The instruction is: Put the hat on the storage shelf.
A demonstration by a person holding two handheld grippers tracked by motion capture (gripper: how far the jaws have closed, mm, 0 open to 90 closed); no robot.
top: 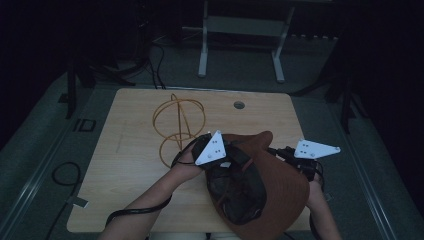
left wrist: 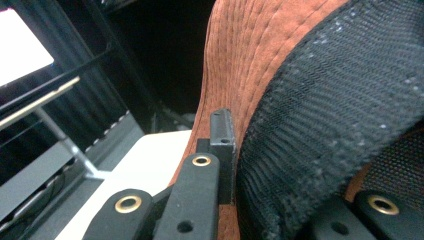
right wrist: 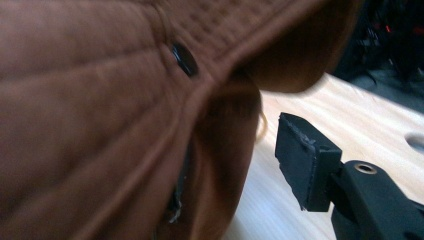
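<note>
Left claw [left wrist: 227, 165] pinches hat [left wrist: 260, 60] (crown unseen).

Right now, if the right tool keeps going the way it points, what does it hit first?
Most likely the brown hat: its brim lies right by the right tool, whose visible pad stands clear of it. Past the brim is bare wooden table. Depth is hard to judge.

Left claw [left wrist: 235, 165] clamped on brown hat [left wrist: 250, 55] brim, black inner band [left wrist: 325, 125] alongside.
</note>
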